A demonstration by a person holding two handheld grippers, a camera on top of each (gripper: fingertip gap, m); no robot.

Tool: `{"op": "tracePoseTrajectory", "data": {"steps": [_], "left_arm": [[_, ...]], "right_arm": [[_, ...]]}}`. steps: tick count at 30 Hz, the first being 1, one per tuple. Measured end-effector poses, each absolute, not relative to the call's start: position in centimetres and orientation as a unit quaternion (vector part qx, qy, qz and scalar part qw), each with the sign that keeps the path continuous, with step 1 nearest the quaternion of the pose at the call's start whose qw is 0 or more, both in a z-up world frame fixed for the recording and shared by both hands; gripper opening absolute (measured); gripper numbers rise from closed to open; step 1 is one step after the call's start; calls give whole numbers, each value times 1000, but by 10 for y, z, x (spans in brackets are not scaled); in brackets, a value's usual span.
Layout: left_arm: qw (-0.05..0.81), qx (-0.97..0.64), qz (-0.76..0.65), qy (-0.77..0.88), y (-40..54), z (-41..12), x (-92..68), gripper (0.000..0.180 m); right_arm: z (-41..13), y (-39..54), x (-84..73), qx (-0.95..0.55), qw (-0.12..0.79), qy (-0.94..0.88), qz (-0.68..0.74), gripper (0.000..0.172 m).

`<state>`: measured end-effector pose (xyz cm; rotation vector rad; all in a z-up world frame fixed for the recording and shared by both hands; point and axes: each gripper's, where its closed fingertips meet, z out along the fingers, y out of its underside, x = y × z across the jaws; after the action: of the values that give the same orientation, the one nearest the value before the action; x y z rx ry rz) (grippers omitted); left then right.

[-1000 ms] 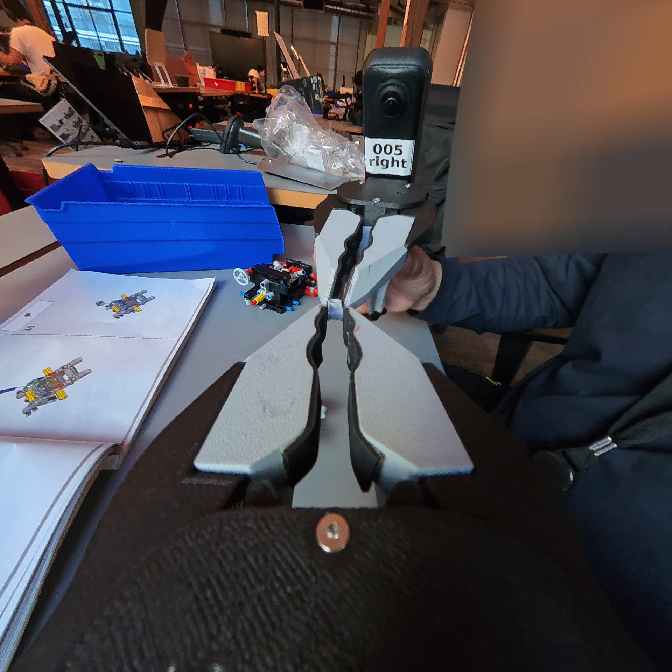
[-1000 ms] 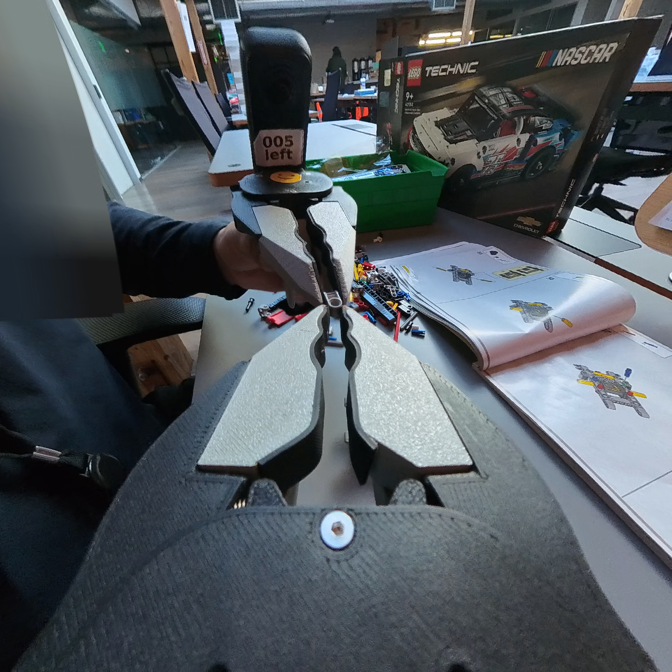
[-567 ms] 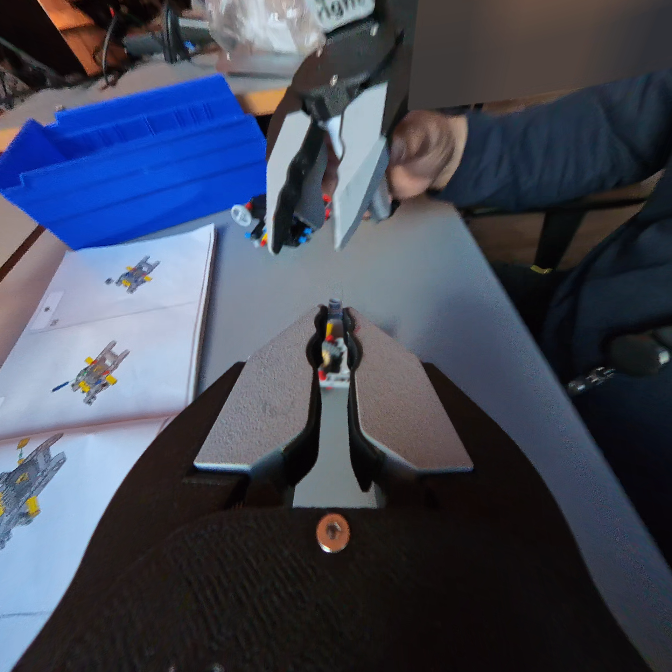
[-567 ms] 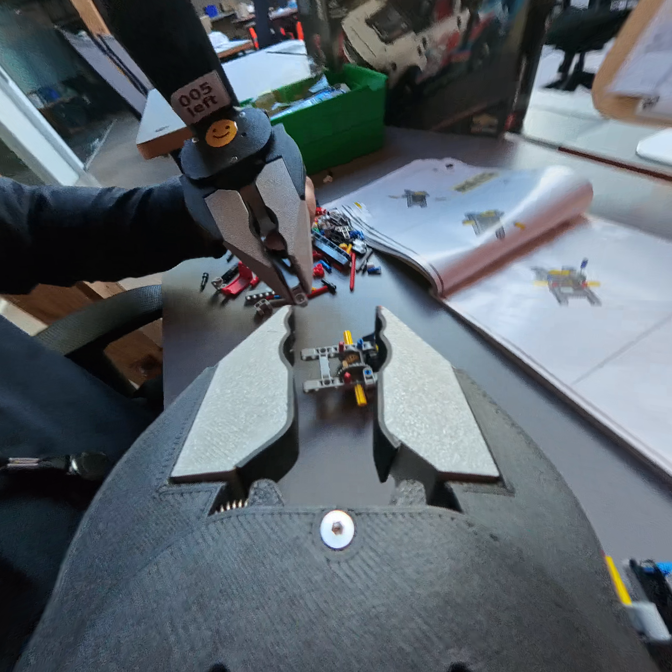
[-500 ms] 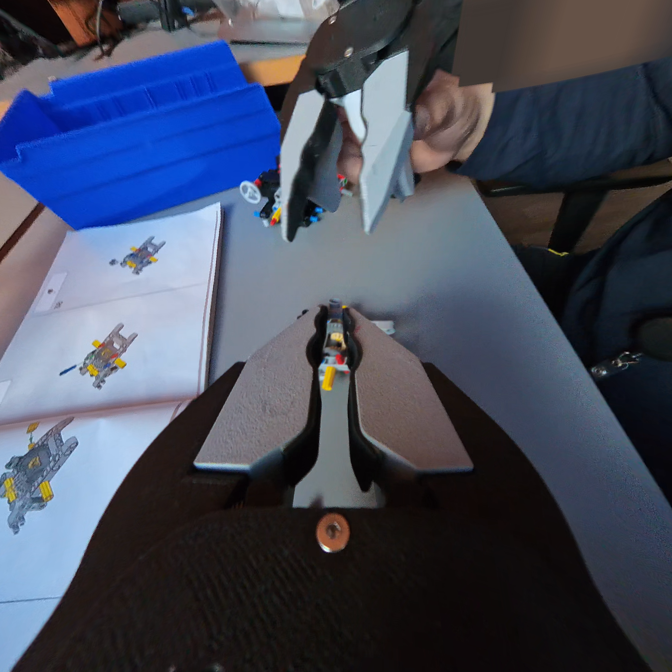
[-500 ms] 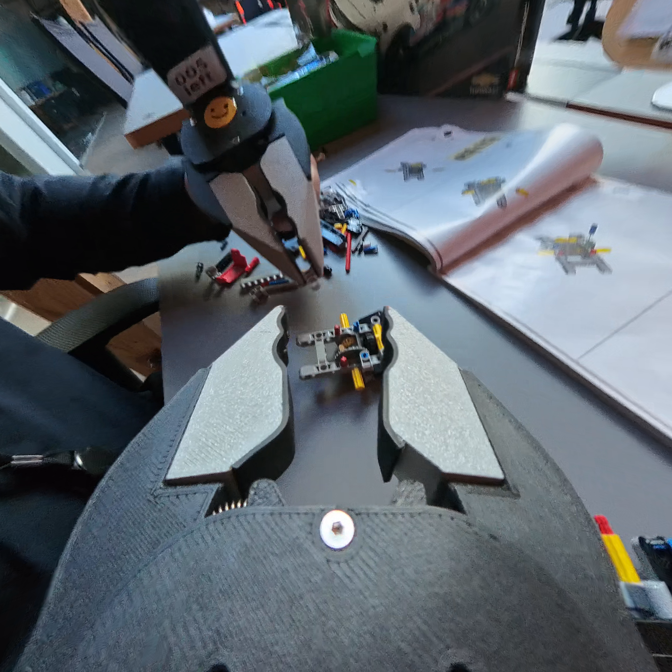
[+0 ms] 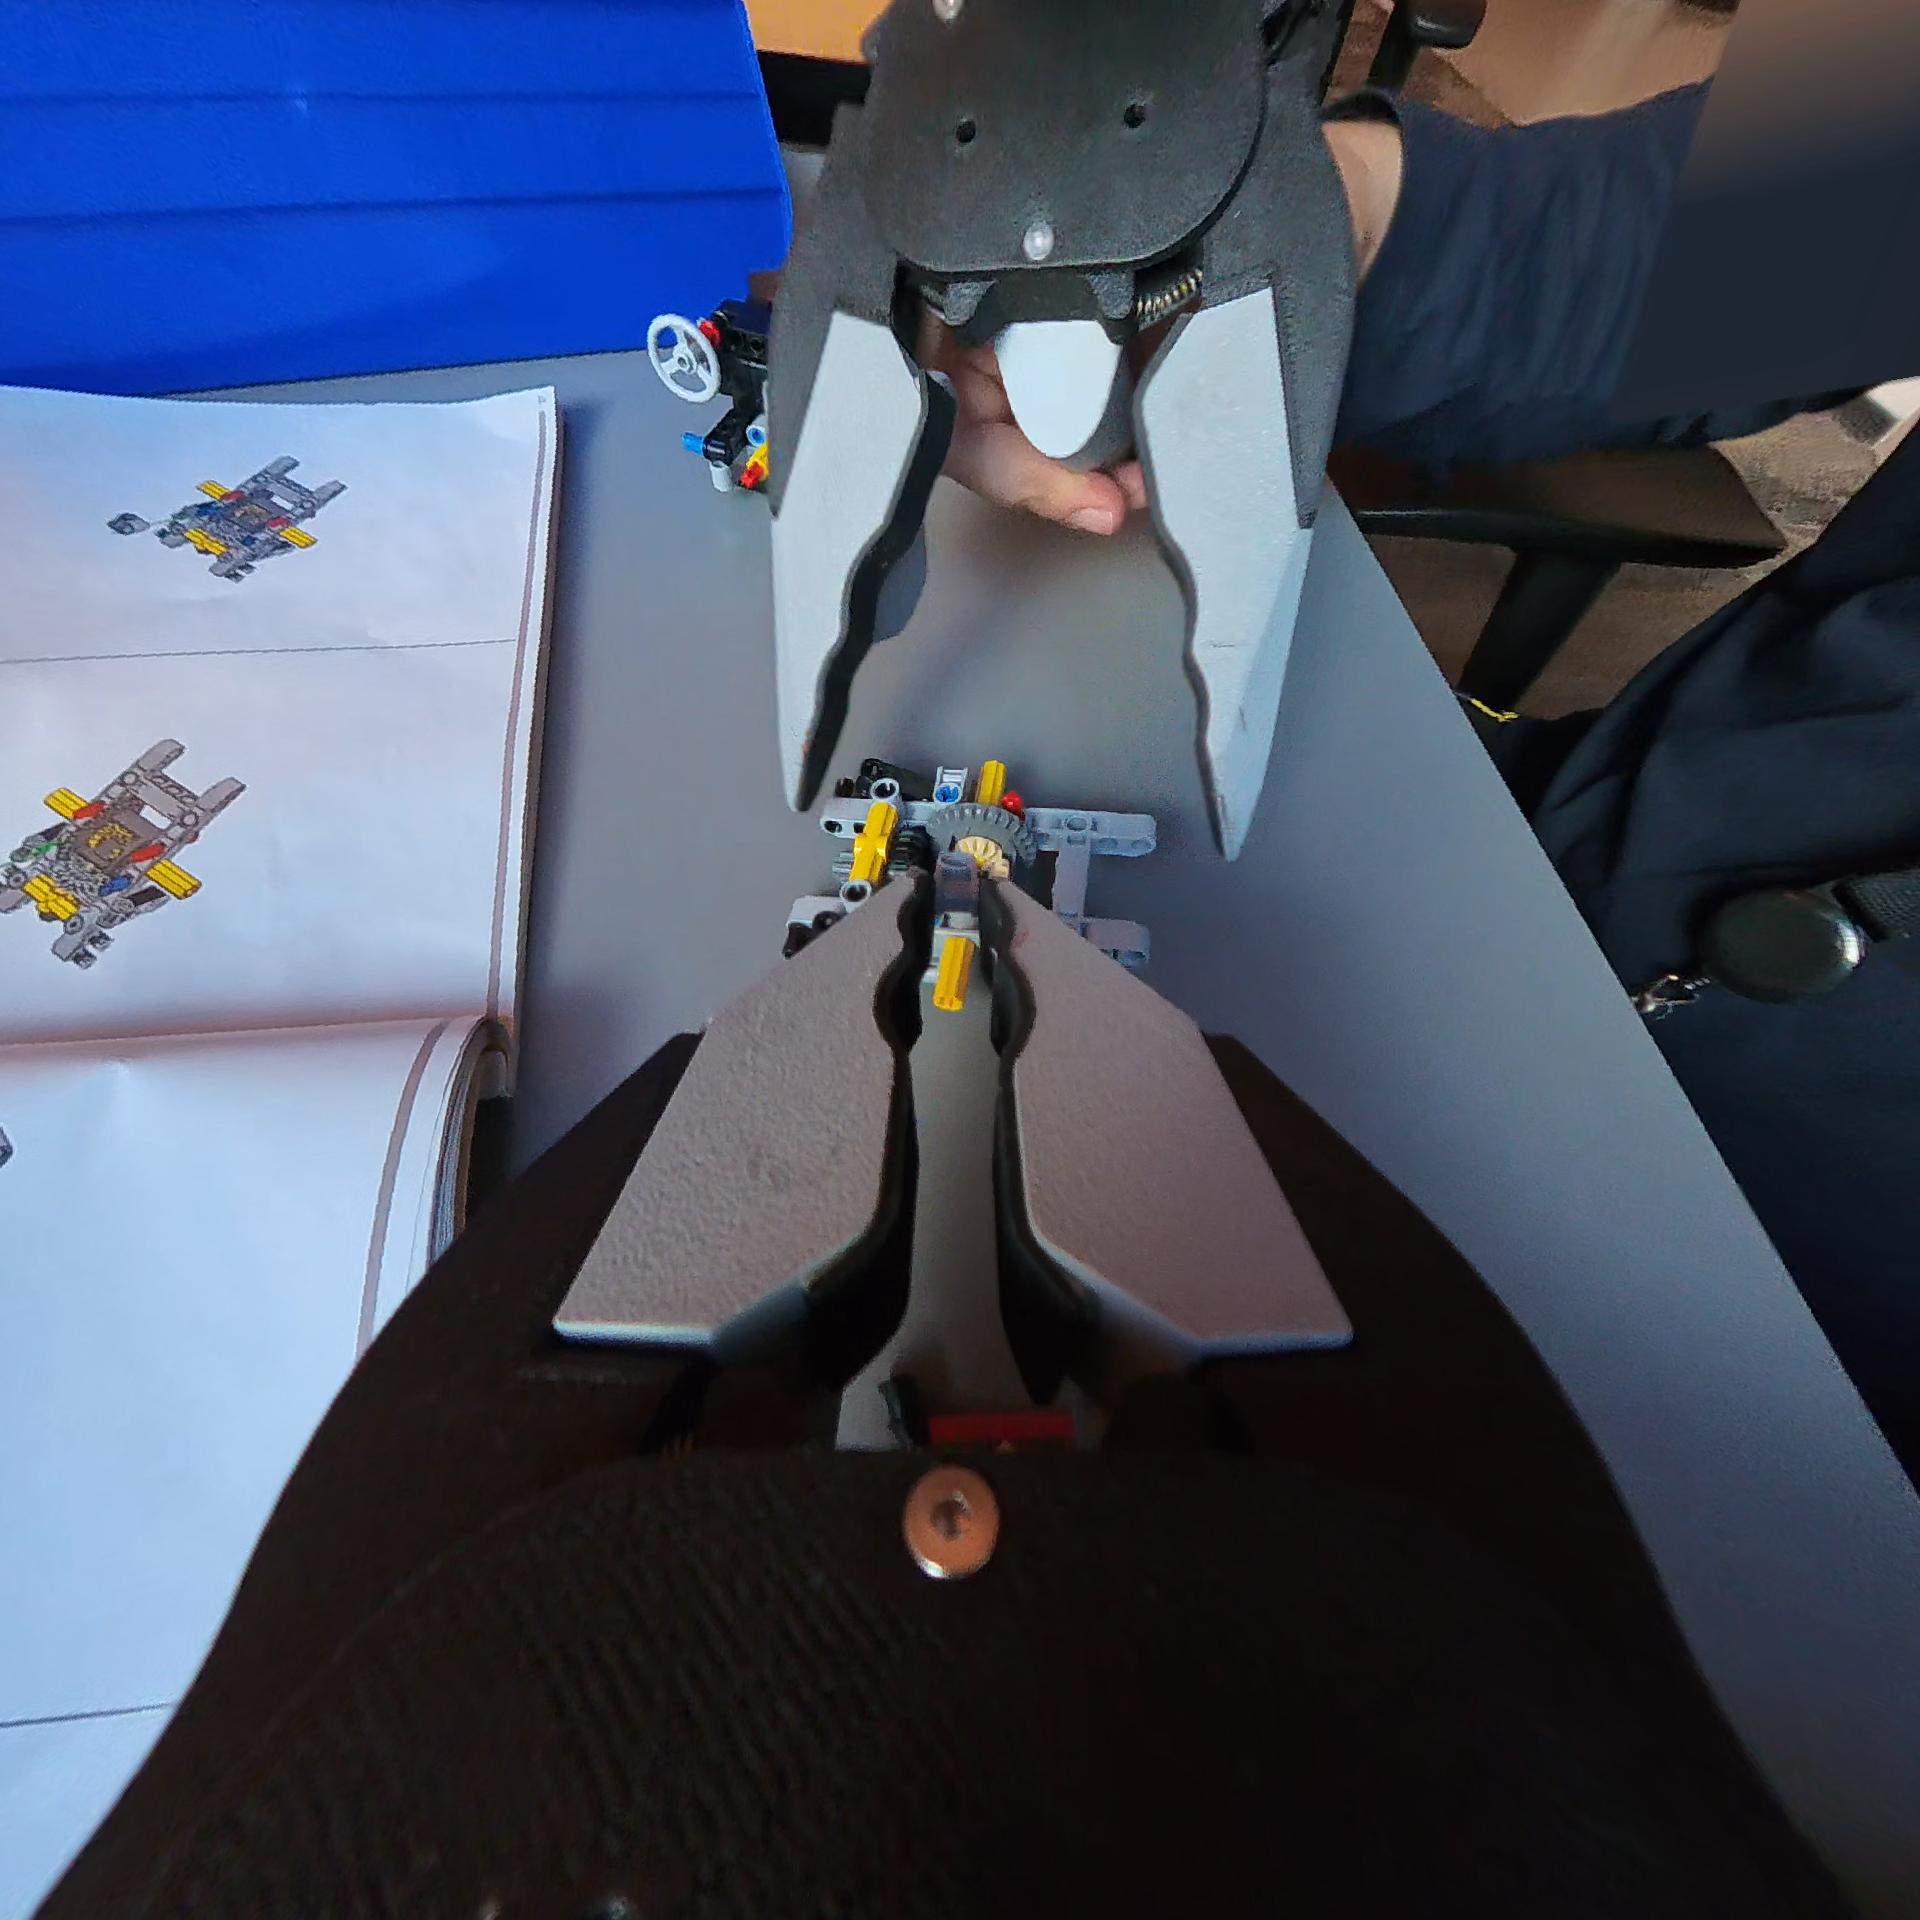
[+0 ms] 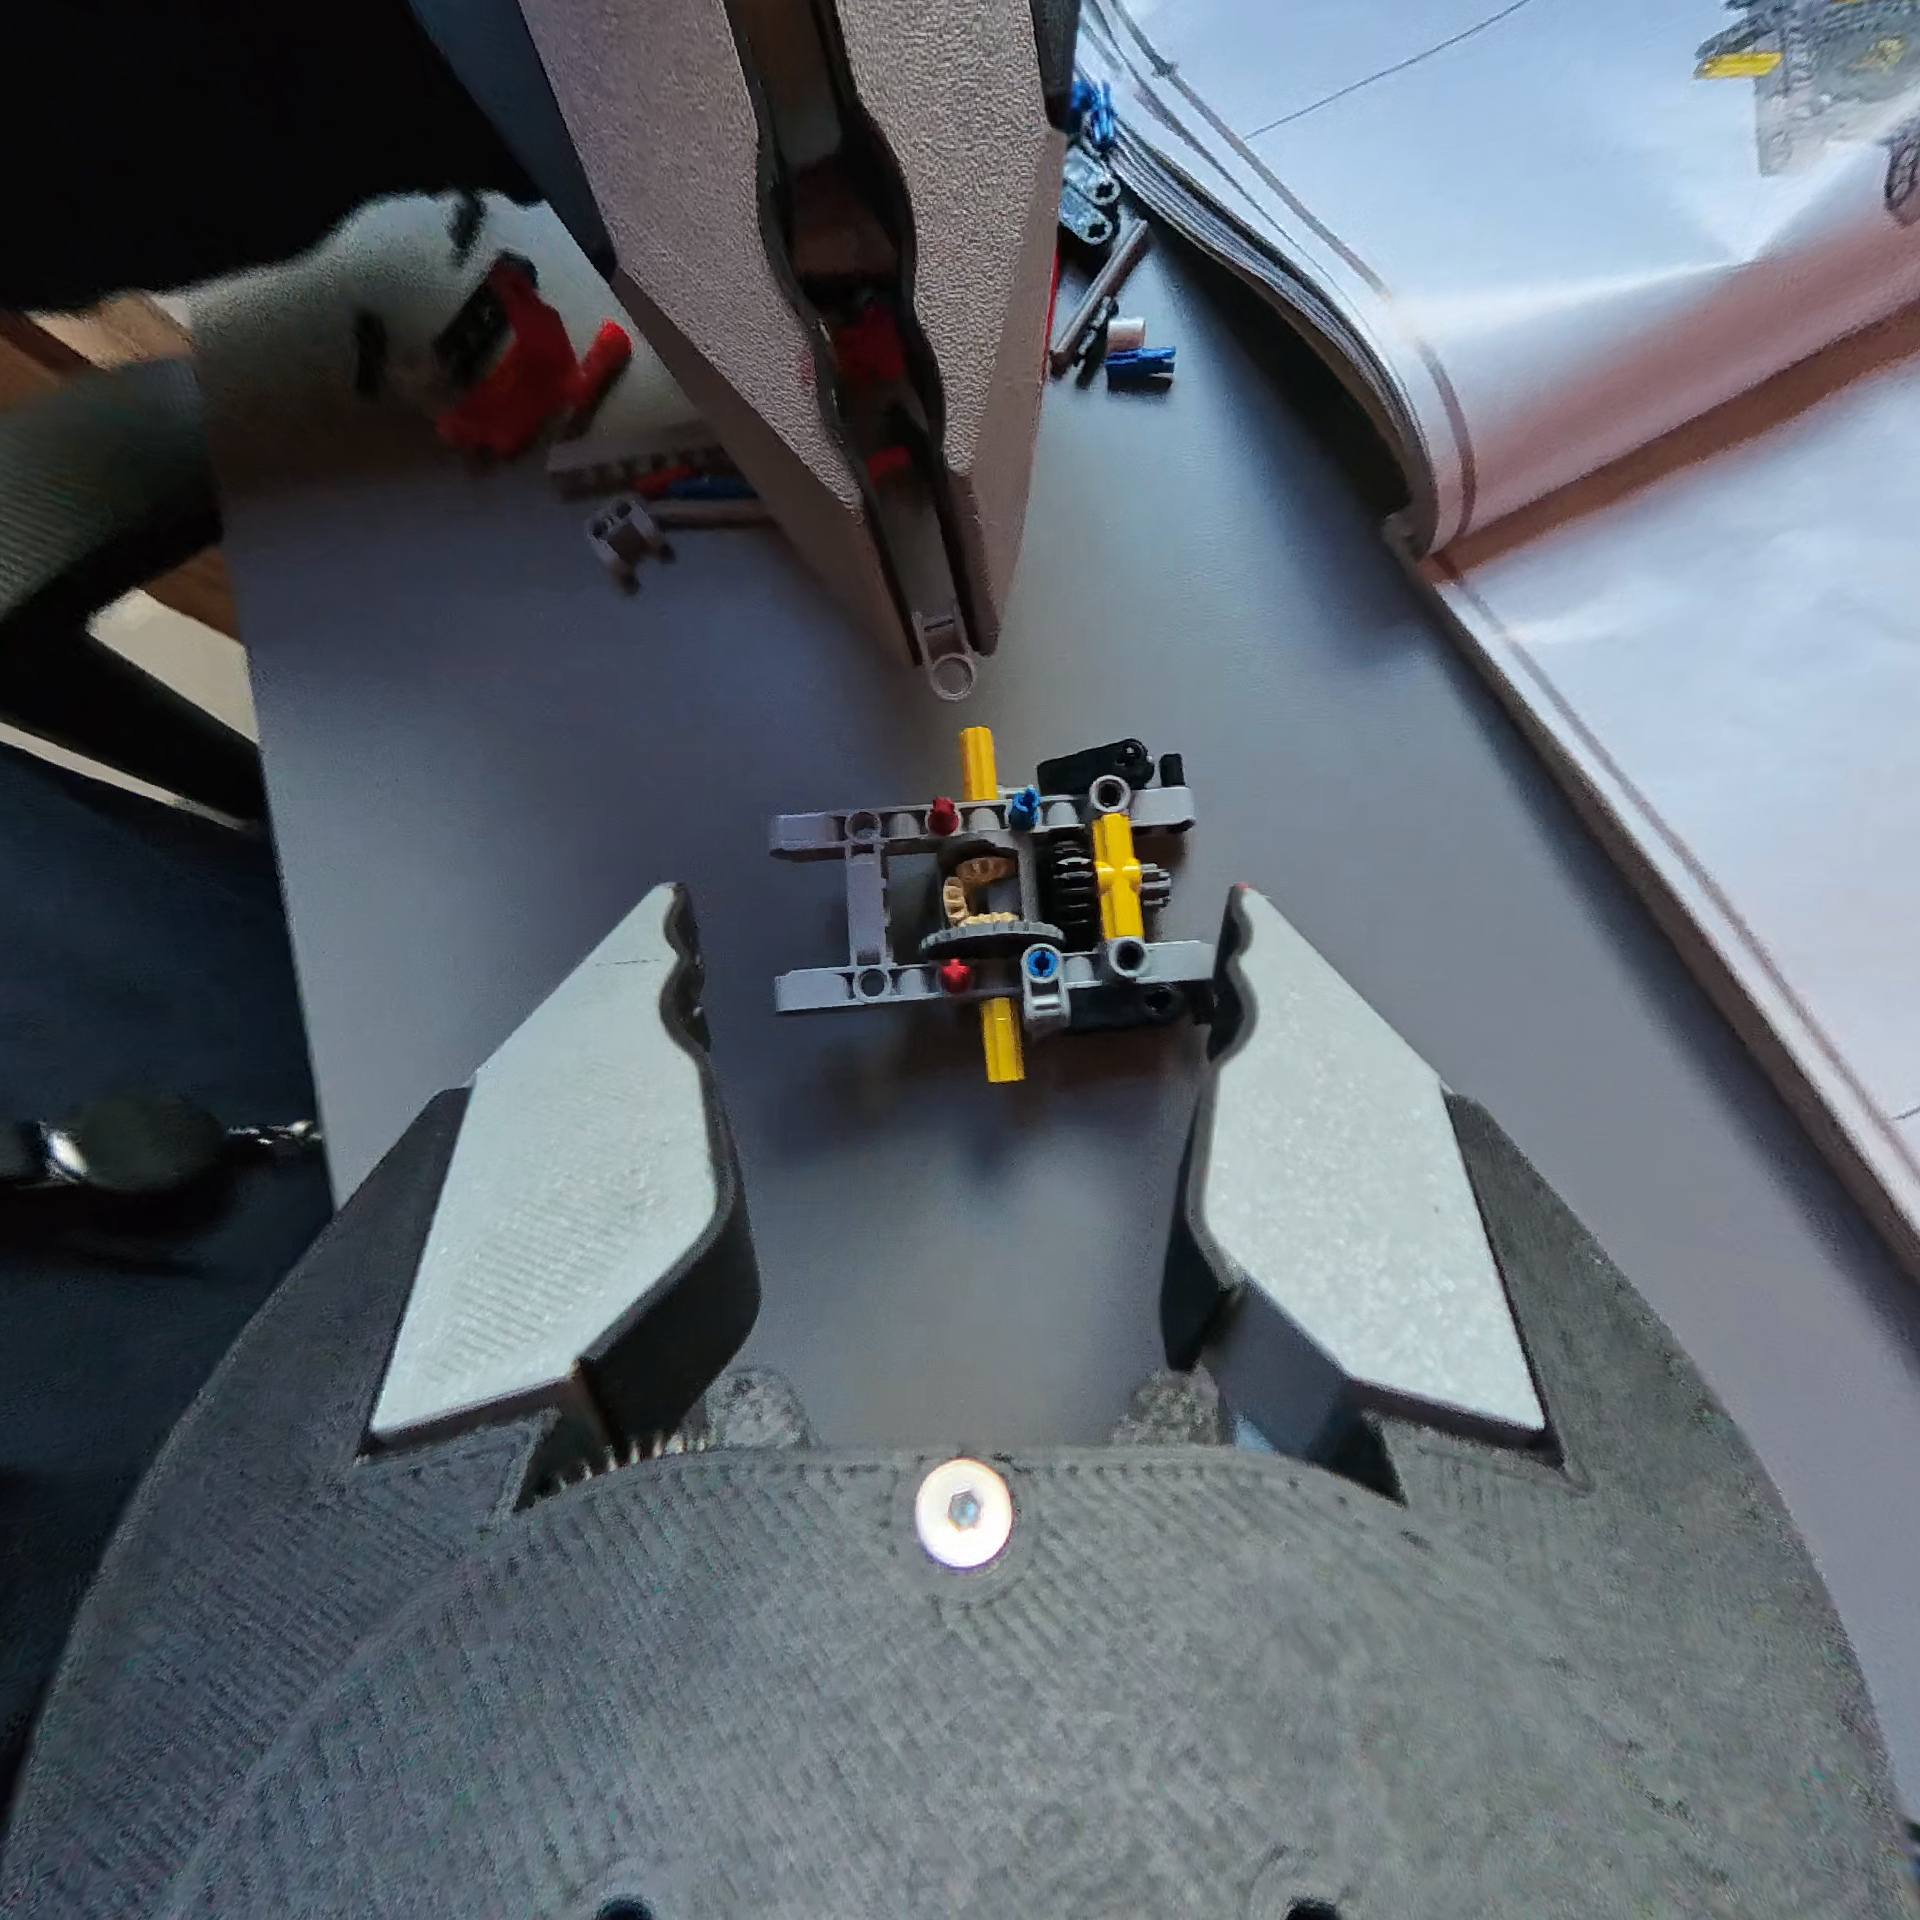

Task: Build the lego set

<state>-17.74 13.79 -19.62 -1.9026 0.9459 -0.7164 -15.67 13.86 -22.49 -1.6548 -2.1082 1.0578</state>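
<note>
Gear frame [image 8: 987, 904] lies flat on the bench [image 8: 520, 727] between our wide-open, empty right tool [image 8: 961, 940]; left tool [image 7: 951, 883] pinches a small grey connector [image 8: 951, 665]; light, rigid, pins pop loose, so we'd grip its grey side beams.

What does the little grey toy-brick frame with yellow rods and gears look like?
The grey toy-brick frame lies flat on the grey table. Two long holed beams are joined by a crosspiece, with tan and black gears inside, yellow rods, and red and blue pins. The open right gripper straddles it; its right fingertip sits at the frame's end.
</note>
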Motion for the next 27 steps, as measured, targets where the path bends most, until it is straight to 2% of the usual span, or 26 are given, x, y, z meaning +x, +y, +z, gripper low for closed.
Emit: {"op": "tracePoseTrajectory", "data": {"steps": [2, 6, 8, 27], "left_arm": [[436, -762, -288, 382, 137, -197, -177, 5], [434, -761, -284, 390, 137, -199, -175, 6], [427, -763, -280, 397, 136, -202, -174, 6], [388, -794, -269, 383, 136, -218, -159, 5]], "right_arm": [[-230, 141, -155, -560, 128, -750, 329, 87], [-246, 140, -155, -542, 104, -787, 276, 81], [-247, 143, -159, -532, 115, -797, 263, 67], [-246, 134, -155, -428, 150, -838, 304, 67]]}}
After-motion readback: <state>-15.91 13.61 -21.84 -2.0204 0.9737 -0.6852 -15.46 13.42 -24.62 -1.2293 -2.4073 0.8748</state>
